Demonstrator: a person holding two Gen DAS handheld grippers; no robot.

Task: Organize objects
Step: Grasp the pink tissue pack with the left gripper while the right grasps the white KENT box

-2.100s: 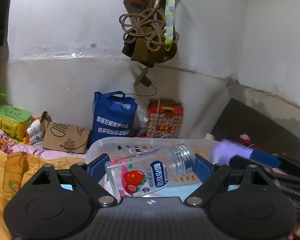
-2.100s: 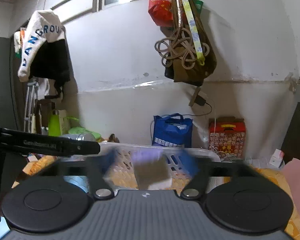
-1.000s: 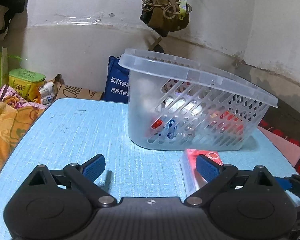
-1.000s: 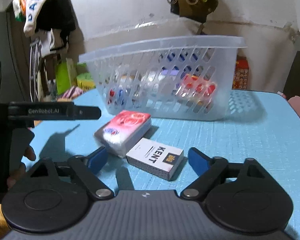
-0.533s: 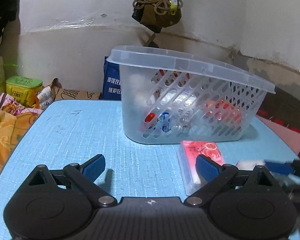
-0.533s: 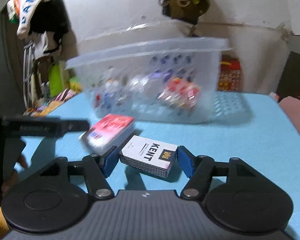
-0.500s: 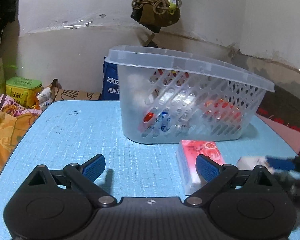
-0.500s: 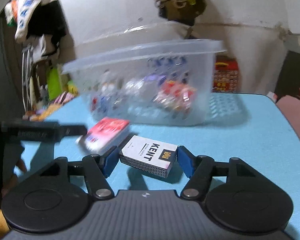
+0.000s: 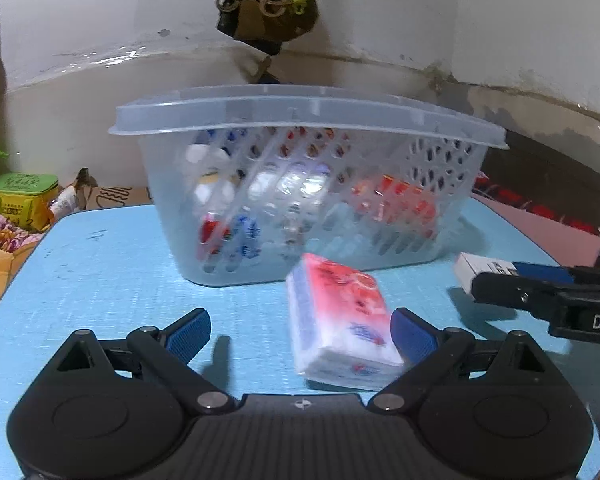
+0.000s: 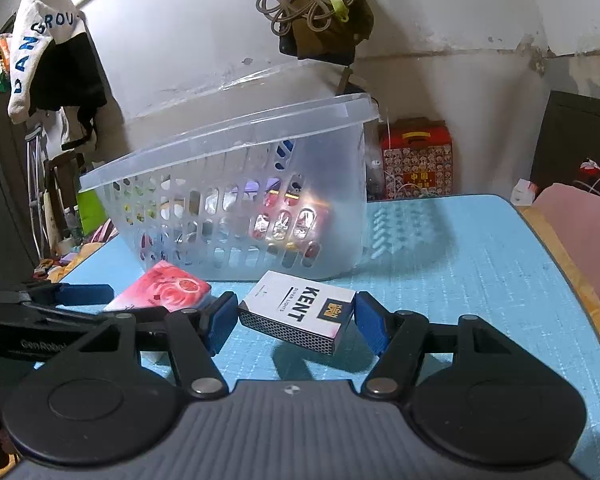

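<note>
Right wrist view: the right gripper (image 10: 296, 318) has its jaws closed on the KENT box (image 10: 298, 312), a blue pad against each end, the box lifted clear of the blue worktop (image 10: 480, 264) with its shadow beneath it. It sits skewed between the pads, so it could pivot or slip out on the way up; the basket (image 10: 240, 200) rim stands just beyond and could catch the box if it is carried in too low. Left wrist view: the left gripper (image 9: 300, 330) has its jaws wide open, and the tissue pack (image 9: 340, 324) lies on the worktop between them, hard by the right pad and well apart from the left one. Closing from there would shove the soft pack sideways rather than centre it.
</note>
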